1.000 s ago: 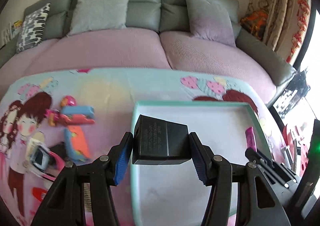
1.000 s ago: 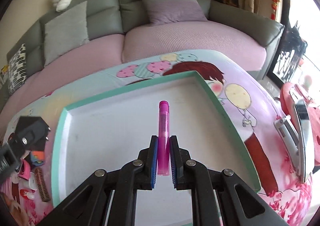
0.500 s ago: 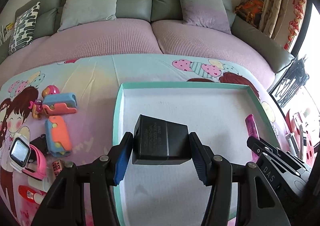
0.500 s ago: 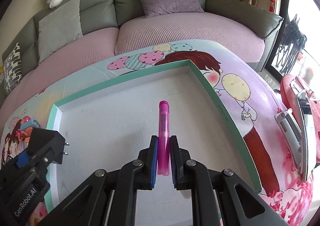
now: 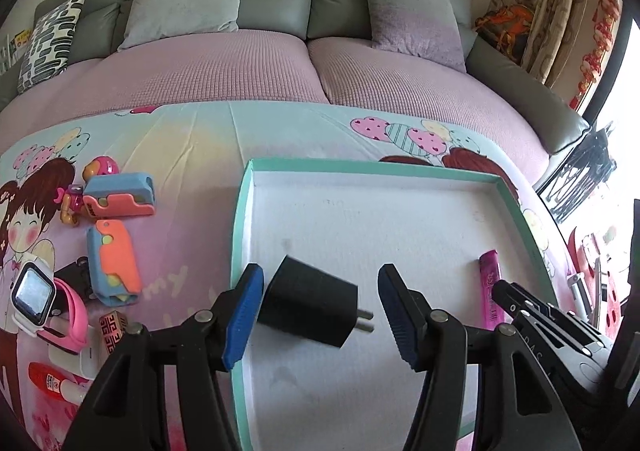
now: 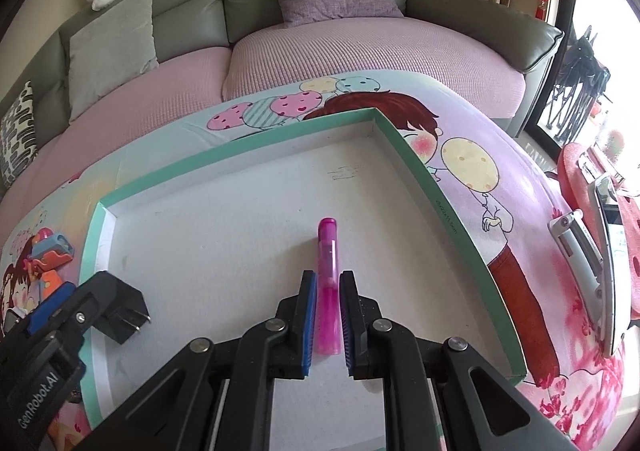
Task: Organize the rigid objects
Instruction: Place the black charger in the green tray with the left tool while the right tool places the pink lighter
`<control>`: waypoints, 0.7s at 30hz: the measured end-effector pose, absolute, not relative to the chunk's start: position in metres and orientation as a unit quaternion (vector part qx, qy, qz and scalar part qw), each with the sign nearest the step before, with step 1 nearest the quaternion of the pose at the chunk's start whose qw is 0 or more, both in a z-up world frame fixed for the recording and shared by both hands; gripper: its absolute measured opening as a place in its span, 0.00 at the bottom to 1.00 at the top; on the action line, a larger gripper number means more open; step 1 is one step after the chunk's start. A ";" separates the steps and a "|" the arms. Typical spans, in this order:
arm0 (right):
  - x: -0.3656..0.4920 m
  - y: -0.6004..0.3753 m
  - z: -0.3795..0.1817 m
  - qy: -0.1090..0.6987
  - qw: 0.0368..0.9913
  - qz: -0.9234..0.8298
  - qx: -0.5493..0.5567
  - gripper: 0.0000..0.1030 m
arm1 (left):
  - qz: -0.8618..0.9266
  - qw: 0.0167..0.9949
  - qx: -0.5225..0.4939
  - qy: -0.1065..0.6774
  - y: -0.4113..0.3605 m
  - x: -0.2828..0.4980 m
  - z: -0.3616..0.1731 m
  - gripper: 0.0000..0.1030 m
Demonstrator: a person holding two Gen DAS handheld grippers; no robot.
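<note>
A white tray with a teal rim (image 5: 360, 164) lies on the cartoon-print cloth. My left gripper (image 5: 320, 271) hangs over the tray's left part with its jaws opening. A black charger plug (image 5: 308, 307) lies tilted between them on the tray floor, prongs to the right, clear of the right pad (image 5: 394, 311). My right gripper (image 6: 327, 276) is shut on a pink tube (image 6: 329, 291), held low over the tray (image 6: 460, 227) with its cap pointing away. The right wrist view shows the charger (image 6: 120, 311) by the left gripper (image 6: 52, 315). The left wrist view shows the tube (image 5: 491, 291).
Left of the tray lie two blue-and-orange toys (image 5: 120, 195) (image 5: 114, 263), a pink smartwatch (image 5: 44, 299), a small patterned block (image 5: 114, 331) and a red tube (image 5: 52, 383). A sofa (image 5: 312, 63) runs along the far side. A silver device (image 6: 600, 251) rests on a red stool at right.
The left jaws have spread apart and let go of the charger, which now lies tilted on the tray floor. Both grippers came closer to the tray. The right still grips the pink tube.
</note>
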State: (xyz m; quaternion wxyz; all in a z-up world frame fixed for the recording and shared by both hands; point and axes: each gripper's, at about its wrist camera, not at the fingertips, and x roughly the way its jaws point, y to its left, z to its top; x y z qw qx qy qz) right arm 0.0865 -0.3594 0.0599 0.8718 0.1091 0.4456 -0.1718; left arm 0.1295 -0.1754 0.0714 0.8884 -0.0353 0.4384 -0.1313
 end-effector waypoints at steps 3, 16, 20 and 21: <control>0.086 -0.359 0.061 0.444 0.872 -0.172 0.110 0.13 | -0.136 0.889 -0.039 0.435 -0.174 0.127 0.076 0.59; 0.083 -0.358 0.067 0.437 0.876 -0.168 0.117 0.22 | -0.122 0.906 -0.033 0.404 -0.165 0.119 0.103 0.62; 0.084 -0.356 0.067 0.432 0.879 -0.160 0.121 0.61 | -0.094 0.909 -0.039 0.403 -0.153 0.122 0.103 0.88; 0.084 -0.355 0.068 0.429 0.881 -0.157 0.120 0.62 | -0.085 0.910 -0.041 0.404 -0.149 0.123 0.103 0.88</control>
